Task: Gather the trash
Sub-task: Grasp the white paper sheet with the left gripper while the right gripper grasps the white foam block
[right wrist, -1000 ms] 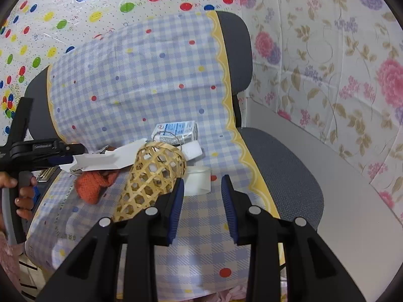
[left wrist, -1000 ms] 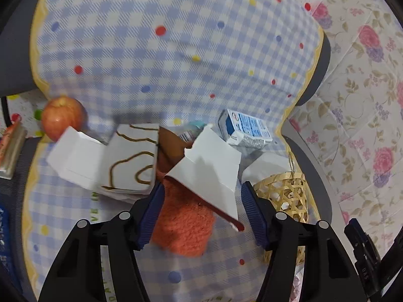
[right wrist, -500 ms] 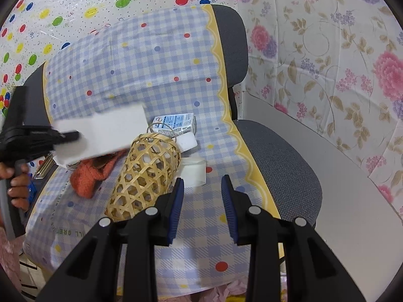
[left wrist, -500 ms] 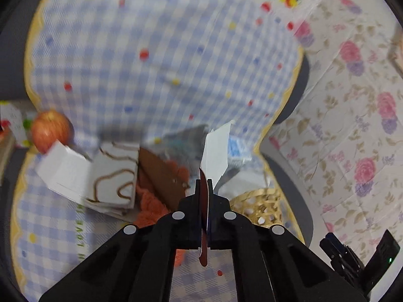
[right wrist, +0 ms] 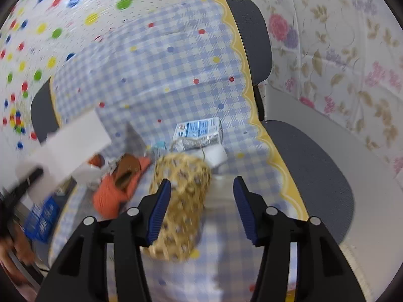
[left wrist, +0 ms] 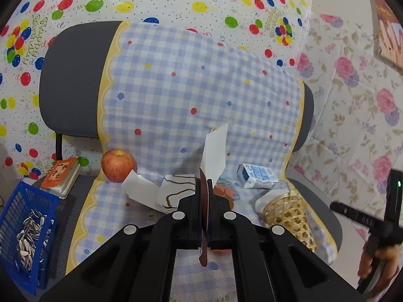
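Observation:
My left gripper (left wrist: 206,196) is shut on a flat white and brown cardboard piece (left wrist: 214,154), held edge-on above the chair seat; it also shows at the left of the right wrist view (right wrist: 73,141). My right gripper (right wrist: 201,196) is open and empty, just above a woven bamboo basket (right wrist: 180,201) lying on its side. On the seat lie a blue and white milk carton (left wrist: 257,176), an orange cloth (right wrist: 113,193), a white printed carton (left wrist: 161,192) and a clear plastic cup (right wrist: 214,156).
A checked cloth (left wrist: 189,88) covers the grey office chair (left wrist: 73,80). A red apple (left wrist: 118,164) sits at the seat's back left. A blue crate (left wrist: 22,236) of sunflower seeds and a small book (left wrist: 61,175) are to the left. Walls close in behind and right.
My left gripper closed on the cardboard piece and lifted it up and back from the seat. My right gripper opened wider and moved in over the basket.

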`<action>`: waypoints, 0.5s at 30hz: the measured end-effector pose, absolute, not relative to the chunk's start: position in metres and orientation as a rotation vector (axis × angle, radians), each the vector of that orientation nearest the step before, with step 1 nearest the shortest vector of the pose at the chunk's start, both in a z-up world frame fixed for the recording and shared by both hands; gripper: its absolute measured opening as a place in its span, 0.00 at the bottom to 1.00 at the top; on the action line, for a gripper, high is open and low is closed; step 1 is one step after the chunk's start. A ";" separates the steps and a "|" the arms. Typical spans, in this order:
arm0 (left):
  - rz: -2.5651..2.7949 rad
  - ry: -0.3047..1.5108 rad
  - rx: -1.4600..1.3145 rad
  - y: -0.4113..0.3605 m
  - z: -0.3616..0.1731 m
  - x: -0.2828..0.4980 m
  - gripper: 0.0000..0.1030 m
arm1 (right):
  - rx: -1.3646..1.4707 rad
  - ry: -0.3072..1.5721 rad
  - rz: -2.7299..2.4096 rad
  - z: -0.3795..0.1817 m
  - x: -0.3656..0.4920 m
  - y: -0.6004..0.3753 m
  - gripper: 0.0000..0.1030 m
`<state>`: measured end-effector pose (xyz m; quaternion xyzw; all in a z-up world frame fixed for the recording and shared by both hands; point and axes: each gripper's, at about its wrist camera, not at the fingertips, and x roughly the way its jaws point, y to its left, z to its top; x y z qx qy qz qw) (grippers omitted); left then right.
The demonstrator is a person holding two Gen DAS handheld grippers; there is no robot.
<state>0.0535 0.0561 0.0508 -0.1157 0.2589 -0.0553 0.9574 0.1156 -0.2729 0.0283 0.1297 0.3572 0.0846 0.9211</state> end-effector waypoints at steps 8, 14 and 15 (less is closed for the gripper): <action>-0.120 0.553 -0.205 0.045 0.038 0.077 0.02 | 0.458 0.877 0.138 -0.002 0.188 -0.294 0.59; -0.131 0.563 -0.175 0.030 0.032 0.093 0.02 | 0.543 0.932 0.105 -0.025 0.218 -0.302 0.55; -0.133 0.563 -0.172 0.029 0.032 0.095 0.02 | 0.552 0.942 0.104 -0.027 0.221 -0.302 0.54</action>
